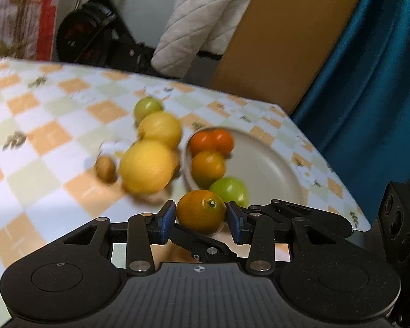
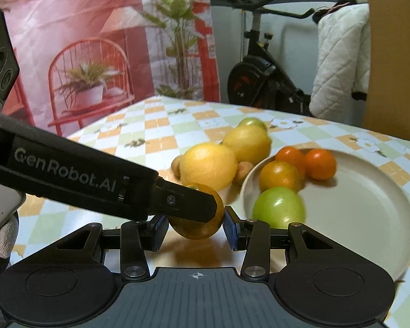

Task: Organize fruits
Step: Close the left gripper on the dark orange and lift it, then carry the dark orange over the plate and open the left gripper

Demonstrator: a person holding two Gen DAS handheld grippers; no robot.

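Observation:
My left gripper [image 1: 200, 220] is shut on an orange-green citrus [image 1: 200, 213], held just left of the cream plate [image 1: 262, 164]. The same citrus [image 2: 205, 231] shows between the blue pads of my right gripper [image 2: 195, 228], with the left gripper's finger [image 2: 188, 205] across it; whether the right pads touch it is unclear. The plate [image 2: 355, 199] holds two small oranges [image 2: 319, 164], an orange-yellow citrus [image 2: 278, 176] and a green fruit [image 2: 278, 207]. Two lemons [image 2: 209, 165], a green fruit [image 2: 250, 122] and small brown fruits [image 1: 105, 168] lie left of the plate.
The table has a checked orange, green and white cloth [image 1: 40, 136]. Behind it stand an exercise bike [image 2: 259, 76], a white quilted cover [image 2: 339, 63], a wooden board [image 1: 281, 32] and a blue curtain [image 1: 369, 82]. The table's far edge is close behind the fruits.

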